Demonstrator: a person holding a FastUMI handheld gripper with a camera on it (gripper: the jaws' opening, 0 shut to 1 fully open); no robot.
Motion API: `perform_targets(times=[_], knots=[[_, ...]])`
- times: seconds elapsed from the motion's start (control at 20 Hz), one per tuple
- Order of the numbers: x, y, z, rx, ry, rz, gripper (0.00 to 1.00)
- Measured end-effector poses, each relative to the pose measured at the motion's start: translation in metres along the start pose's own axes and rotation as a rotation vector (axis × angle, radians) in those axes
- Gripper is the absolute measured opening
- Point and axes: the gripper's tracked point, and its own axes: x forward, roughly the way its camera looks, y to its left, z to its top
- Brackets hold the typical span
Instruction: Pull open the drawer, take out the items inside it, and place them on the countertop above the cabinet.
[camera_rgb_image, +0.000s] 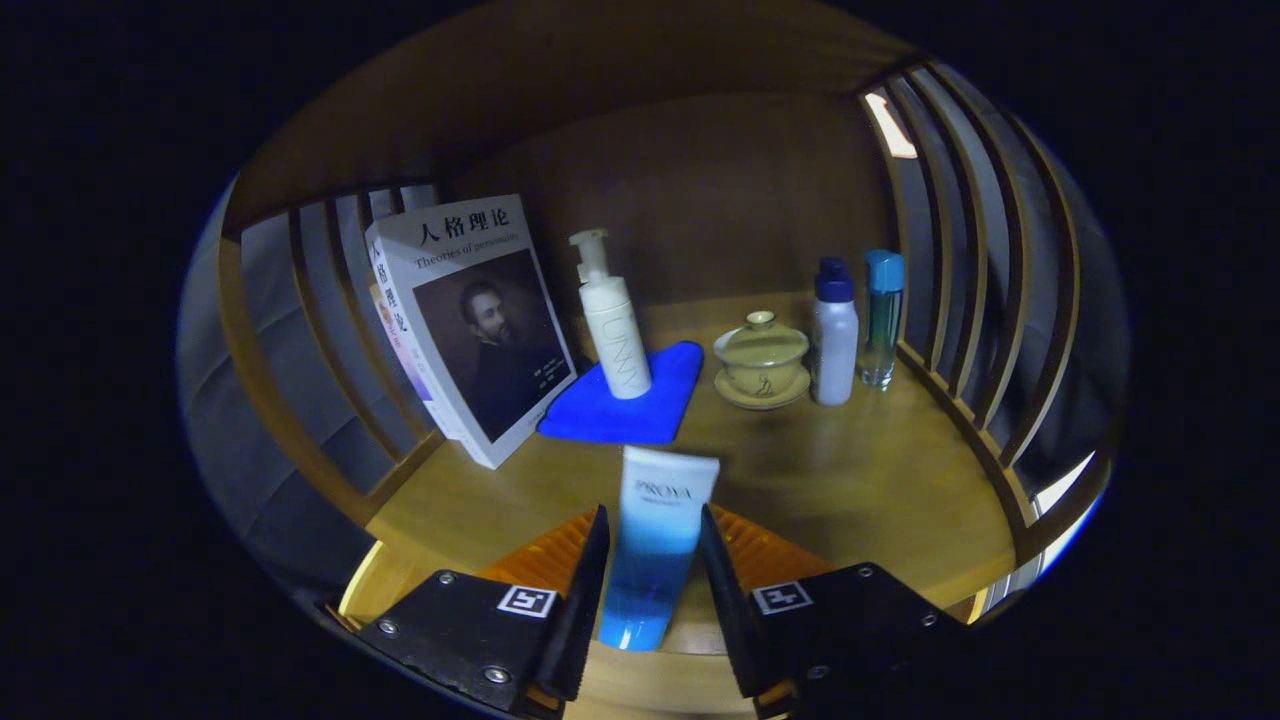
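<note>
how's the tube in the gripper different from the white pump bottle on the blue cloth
The tube is held between the fingers of the gripper, white fading to blue; the pump bottle is all white. The tube has a flat crimped end up, while the bottle stands free on the blue cloth, topped by a pump.

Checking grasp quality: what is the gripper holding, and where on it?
The gripper is shut on the white-and-blue cosmetic tube, both fingers pressing its blue lower half.

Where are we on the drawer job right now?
Done: a pump bottle on a blue cloth, books, a lidded cup and two bottles stand on the countertop. In hand: the gripper clamps a tube above it. Left: set it down.
</note>
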Motion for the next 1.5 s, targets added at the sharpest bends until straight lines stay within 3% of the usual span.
perform_targets(times=[0.2, 0.25, 0.45, 0.8, 1.05, 1.15, 1.35, 1.5], knots=[[-0.029, -0.004, 0.018, -0.054, -0.152, -0.039, 0.93], [-0.041, -0.003, 0.019, -0.070, -0.184, -0.044, 0.94], [-0.091, 0.005, 0.007, -0.134, -0.299, -0.047, 0.95], [-0.168, 0.019, -0.058, -0.213, -0.364, -0.025, 0.95], [-0.220, 0.053, -0.098, -0.203, -0.396, 0.085, 0.95], [-0.239, 0.054, -0.104, -0.209, -0.449, 0.093, 0.95], [-0.261, 0.061, -0.149, -0.149, -0.436, 0.126, 0.95], [-0.262, 0.062, -0.176, -0.182, -0.418, 0.118, 0.95]])
